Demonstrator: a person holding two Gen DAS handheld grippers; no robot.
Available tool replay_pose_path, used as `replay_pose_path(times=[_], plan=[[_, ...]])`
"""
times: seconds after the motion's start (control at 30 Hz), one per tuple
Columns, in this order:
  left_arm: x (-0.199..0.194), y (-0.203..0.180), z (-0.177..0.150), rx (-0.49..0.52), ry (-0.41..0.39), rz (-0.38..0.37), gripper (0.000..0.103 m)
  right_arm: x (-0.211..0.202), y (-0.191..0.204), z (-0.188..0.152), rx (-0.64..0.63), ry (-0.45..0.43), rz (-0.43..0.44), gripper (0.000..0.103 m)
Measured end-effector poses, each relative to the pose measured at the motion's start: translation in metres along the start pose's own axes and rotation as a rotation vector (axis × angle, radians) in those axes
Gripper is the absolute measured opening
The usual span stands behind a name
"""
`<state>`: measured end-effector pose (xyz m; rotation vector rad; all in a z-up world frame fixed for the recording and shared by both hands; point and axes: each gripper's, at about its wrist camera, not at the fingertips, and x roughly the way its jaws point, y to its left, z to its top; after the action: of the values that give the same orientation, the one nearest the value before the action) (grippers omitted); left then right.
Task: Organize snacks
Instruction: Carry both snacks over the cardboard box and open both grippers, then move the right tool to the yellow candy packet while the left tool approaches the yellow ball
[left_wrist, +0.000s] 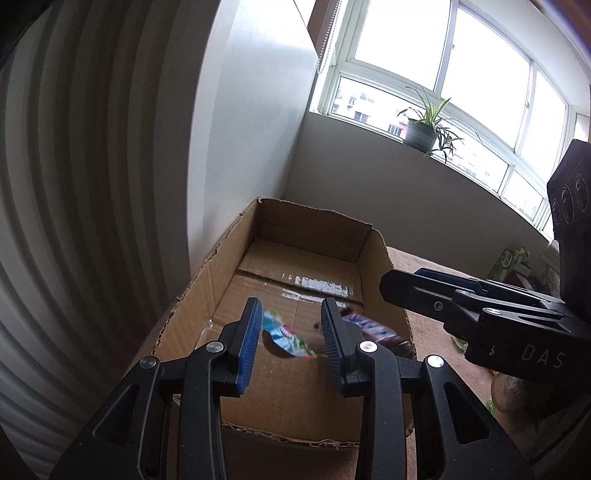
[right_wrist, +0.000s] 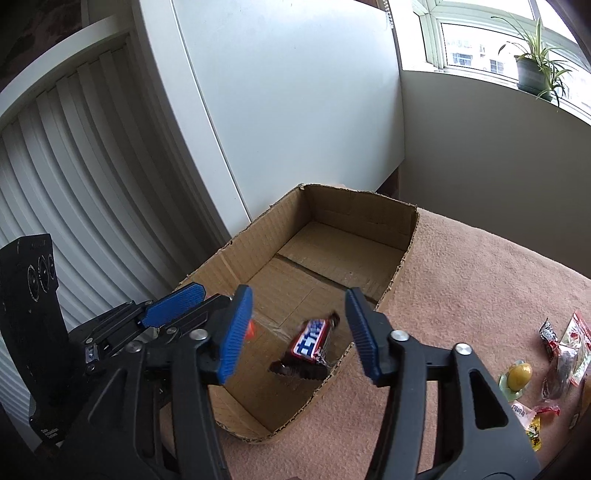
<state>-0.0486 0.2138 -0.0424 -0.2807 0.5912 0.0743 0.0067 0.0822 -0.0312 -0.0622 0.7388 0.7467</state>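
The cardboard box (right_wrist: 332, 236) sits open at the left end of my surface (right_wrist: 480, 288), which wears a pinkish, nappy cloth. The box walls are corrugated with torn, ragged rims, and a strip of shiny tape crosses its floor.

My right tongs (right_wrist: 299, 332) stand spread over the box, pads touching nothing. Between them a chocolate bar (right_wrist: 308, 347) in a glossy dark wrapper with a blue-and-white label is inside the box near its right wall, long axis running toward the far-right corner, crimped ends at each tip.

My left tongs (left_wrist: 290, 339) are parted over the box; a blurred, crinkled blue-green wrapper (left_wrist: 286, 338) shows between the ribbed blue pads, clear of both.

Loose sweets (right_wrist: 554, 354) lie scattered on the cloth well apart to the right.
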Motion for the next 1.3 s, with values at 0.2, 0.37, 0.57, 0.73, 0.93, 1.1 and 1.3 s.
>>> replay_pose_path(times=[0.2,0.37,0.57,0.73,0.93,1.1,1.3], plan=[[-0.001,0.002,0.0,-0.016,-0.007,0.004,0.042,-0.012,-0.007,0.0,0.009,-0.018,-0.024,0.068],[-0.002,-0.016,0.0,0.012,-0.017,-0.017,0.042,-0.031,-0.021,-0.006,0.009,-0.041,-0.076,0.068],[-0.001,-0.049,-0.001,0.053,-0.021,-0.068,0.042,-0.074,-0.062,-0.017,0.065,-0.078,-0.131,0.068],[0.006,-0.085,-0.005,0.103,0.004,-0.12,0.042,-0.115,-0.102,-0.034,0.122,-0.11,-0.198,0.068],[0.018,-0.13,-0.015,0.163,0.068,-0.224,0.042,-0.159,-0.152,-0.061,0.189,-0.124,-0.289,0.068],[0.035,-0.168,-0.032,0.233,0.153,-0.284,0.042,-0.176,-0.192,-0.09,0.255,-0.074,-0.296,0.067],[0.059,-0.196,-0.048,0.3,0.26,-0.326,0.042,-0.171,-0.199,-0.114,0.21,0.005,-0.254,0.056]])
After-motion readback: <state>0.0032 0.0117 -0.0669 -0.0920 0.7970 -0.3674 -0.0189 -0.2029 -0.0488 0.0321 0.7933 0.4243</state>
